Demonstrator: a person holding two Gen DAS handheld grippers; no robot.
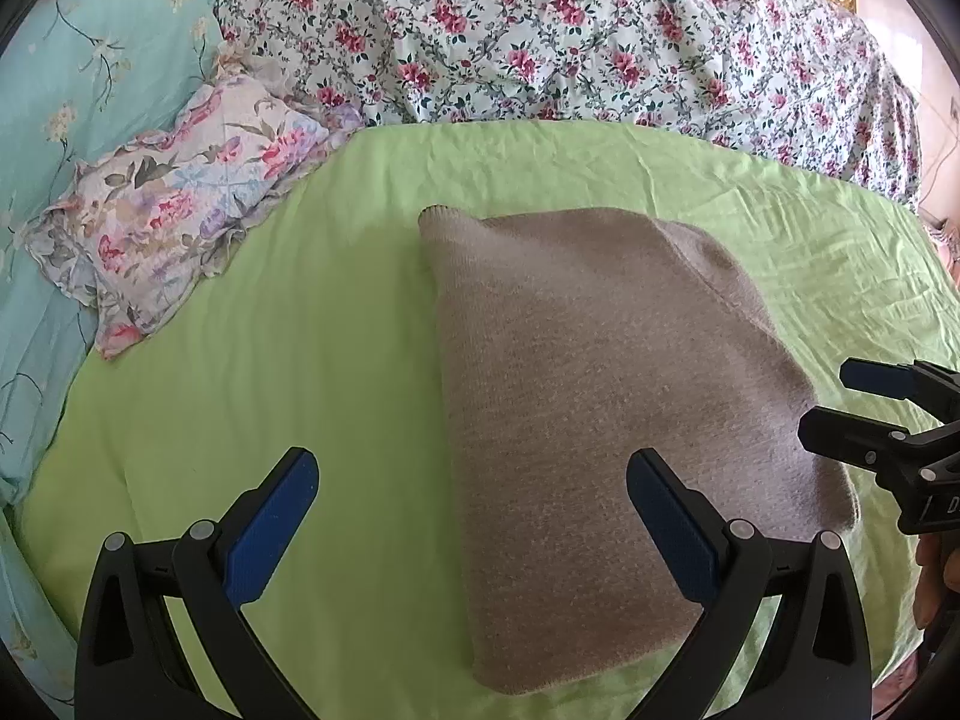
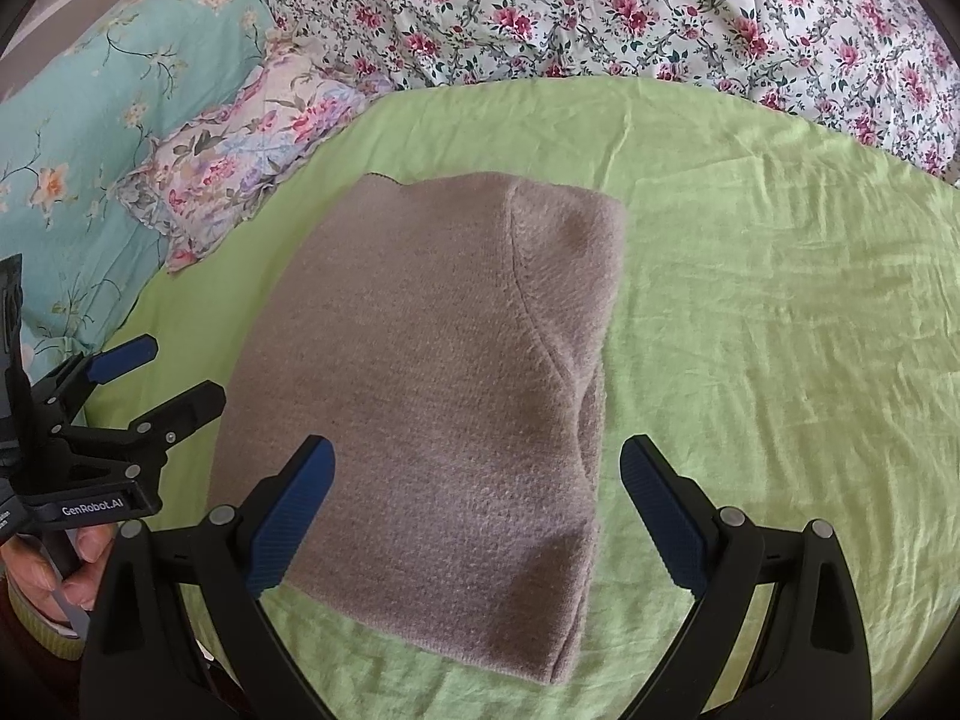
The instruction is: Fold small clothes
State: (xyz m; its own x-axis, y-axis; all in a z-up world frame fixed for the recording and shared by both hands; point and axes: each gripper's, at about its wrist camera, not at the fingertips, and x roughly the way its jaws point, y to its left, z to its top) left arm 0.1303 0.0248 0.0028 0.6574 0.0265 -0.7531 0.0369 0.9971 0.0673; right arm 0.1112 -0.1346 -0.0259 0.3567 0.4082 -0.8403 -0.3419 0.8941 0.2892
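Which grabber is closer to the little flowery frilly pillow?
Left. The left gripper hovers at the brown knitted garment's pillow-side edge; the right gripper is across it, farther from the small floral ruffled pillow.

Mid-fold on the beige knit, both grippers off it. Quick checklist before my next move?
1. Left gripper open, holding nothing: ok.
2. Right gripper open, holding nothing: ok.
3. Beige knit lying folded on the green sheet: ok.
4. Knit edges squared: not ok, far left corner pokes out.
5. Floral pillow apart from the knit: ok.
6. Layers underneath lying smooth: cannot tell.
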